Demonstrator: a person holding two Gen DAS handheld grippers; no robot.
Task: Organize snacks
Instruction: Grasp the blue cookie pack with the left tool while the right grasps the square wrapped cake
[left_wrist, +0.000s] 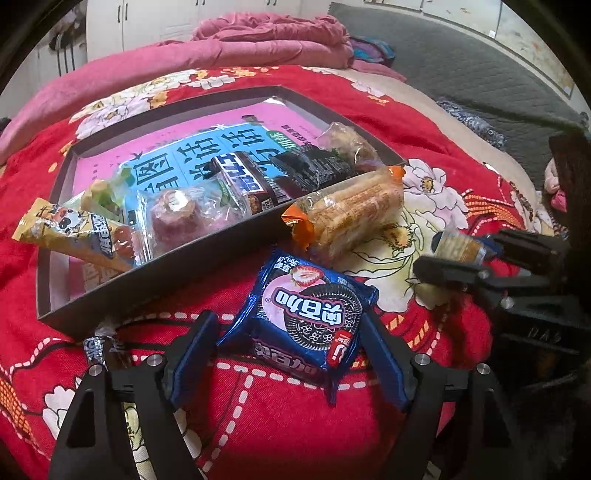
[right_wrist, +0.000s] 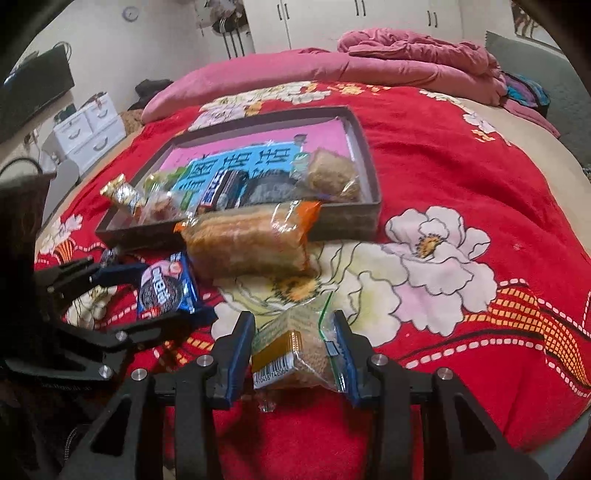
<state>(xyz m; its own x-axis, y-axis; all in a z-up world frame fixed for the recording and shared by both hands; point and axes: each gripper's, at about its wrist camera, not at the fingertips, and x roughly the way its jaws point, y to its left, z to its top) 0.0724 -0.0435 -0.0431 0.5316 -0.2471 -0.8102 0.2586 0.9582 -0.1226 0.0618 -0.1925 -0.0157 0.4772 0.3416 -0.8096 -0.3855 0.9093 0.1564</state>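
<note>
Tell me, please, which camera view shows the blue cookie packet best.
The left wrist view: the blue cookie packet lies close and central between that gripper's open fingers, its printed face fully readable. In the right wrist view the packet is small, off to the left and partly hidden by the left gripper.

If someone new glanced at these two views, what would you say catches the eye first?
Probably the bright red floral blanket covering the bed, with the dark shallow box of snacks lying on it. Next, the blue cookie pack lying between the open fingers of the left gripper, and the clear cracker packet clamped in the right gripper. An orange-ended snack pack lies against the box's near wall.
</note>
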